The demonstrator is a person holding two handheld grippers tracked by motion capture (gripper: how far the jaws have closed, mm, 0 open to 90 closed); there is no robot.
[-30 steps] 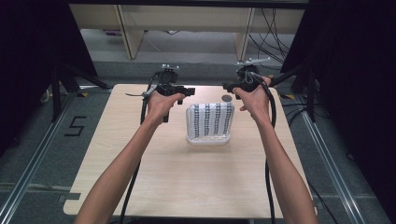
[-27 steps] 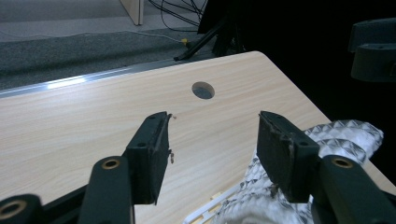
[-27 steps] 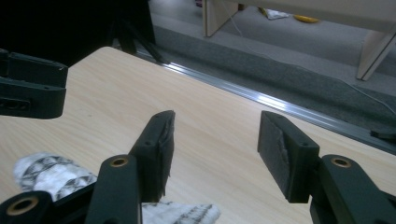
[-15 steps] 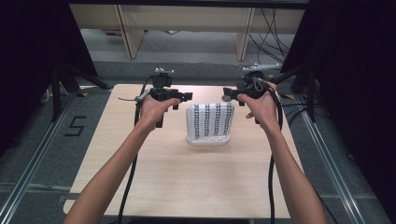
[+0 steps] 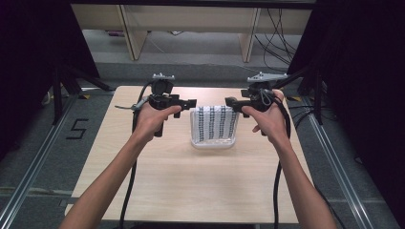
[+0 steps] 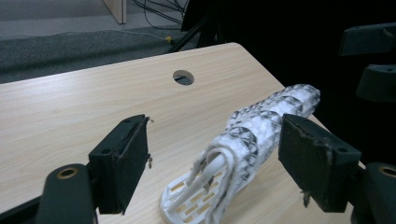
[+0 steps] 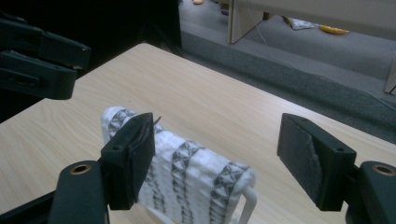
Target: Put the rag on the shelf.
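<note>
The left gripper (image 6: 212, 158) has just been opening its two black jaws, which stand wide apart with nothing pressed between the pads. Beyond them, on the pale wooden table (image 6: 70, 107), lies a white slotted rack (image 6: 187, 198) wrapped in black-and-white patterned cloth (image 6: 266, 119) (its far end points up and to the right). The near end of the rack sits in the gap, closer to the right jaw. A round hole (image 6: 183, 77) in the table lies past the rack. Parts of the right gripper (image 6: 373, 60) show dark beyond the rack's far end.

White cloth (image 5: 213, 123) with black patterned stripes; pale wood table (image 5: 191, 181).
</note>
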